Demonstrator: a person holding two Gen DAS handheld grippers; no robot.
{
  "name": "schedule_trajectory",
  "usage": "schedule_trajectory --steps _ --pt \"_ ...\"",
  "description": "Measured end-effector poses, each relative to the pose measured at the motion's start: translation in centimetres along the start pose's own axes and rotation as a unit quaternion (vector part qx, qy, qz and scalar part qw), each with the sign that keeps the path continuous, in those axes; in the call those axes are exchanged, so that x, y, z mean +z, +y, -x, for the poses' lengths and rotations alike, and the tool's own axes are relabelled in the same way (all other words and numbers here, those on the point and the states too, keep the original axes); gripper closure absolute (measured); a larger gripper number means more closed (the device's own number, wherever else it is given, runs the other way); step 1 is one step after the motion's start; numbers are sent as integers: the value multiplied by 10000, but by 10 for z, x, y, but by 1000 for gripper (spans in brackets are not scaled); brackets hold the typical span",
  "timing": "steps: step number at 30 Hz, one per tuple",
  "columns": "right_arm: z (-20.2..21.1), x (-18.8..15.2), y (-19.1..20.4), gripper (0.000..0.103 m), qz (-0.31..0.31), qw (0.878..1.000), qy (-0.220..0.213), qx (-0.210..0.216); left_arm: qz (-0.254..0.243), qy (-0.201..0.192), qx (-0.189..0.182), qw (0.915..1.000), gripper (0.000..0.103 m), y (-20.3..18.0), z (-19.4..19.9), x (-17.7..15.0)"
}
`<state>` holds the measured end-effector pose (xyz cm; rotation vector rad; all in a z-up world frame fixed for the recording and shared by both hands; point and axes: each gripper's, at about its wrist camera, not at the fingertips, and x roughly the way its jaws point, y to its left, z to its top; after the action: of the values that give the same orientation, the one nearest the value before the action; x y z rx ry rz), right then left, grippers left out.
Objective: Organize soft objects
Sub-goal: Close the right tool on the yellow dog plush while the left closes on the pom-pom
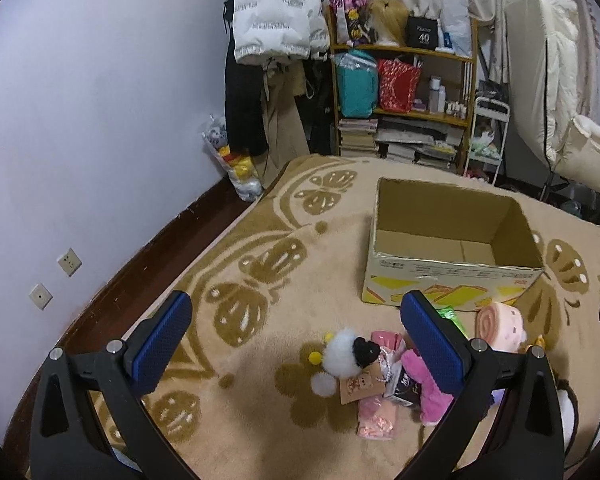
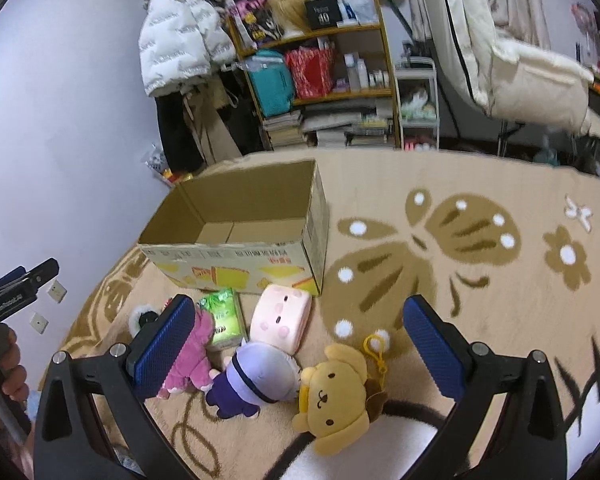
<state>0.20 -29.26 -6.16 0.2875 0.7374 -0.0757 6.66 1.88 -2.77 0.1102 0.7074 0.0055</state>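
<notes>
An empty open cardboard box (image 1: 452,248) stands on the patterned blanket; it also shows in the right wrist view (image 2: 240,236). In front of it lie soft toys: a white and black fluffy toy (image 1: 348,354), a pink plush (image 1: 424,388), a pink roll cushion (image 2: 280,316), a purple doll (image 2: 252,376) and a yellow dog plush (image 2: 336,392). My left gripper (image 1: 296,344) is open and empty above the fluffy toy. My right gripper (image 2: 300,344) is open and empty above the purple doll and the dog.
A green tissue pack (image 2: 222,318) and pink packets (image 1: 376,420) lie among the toys. A wall (image 1: 80,140) runs on the left. A wooden shelf (image 1: 400,100), hanging coats and a folding chair (image 1: 560,120) stand beyond the bed.
</notes>
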Motion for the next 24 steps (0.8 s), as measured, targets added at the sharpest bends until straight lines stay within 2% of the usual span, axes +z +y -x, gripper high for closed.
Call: schedule_trajectory --steps 4,12,19,24 --pt "-16 0 -6 0 -60 9994 330 -45 -98 202 100 9997 0 -6 -20 7" --pt "-48 -4 -16 0 -226 9946 1003 -168 -192 790 10 9967 0 -16 -64 12" --pt "-76 -16 -24 0 -270 9872 1554 -232 -304 1580 12 9870 0 -24 -113 4" --pt "-92 -24 -25 0 -201 9814 1886 -313 -222 1991 -192 9795 0 -28 -137 -3"
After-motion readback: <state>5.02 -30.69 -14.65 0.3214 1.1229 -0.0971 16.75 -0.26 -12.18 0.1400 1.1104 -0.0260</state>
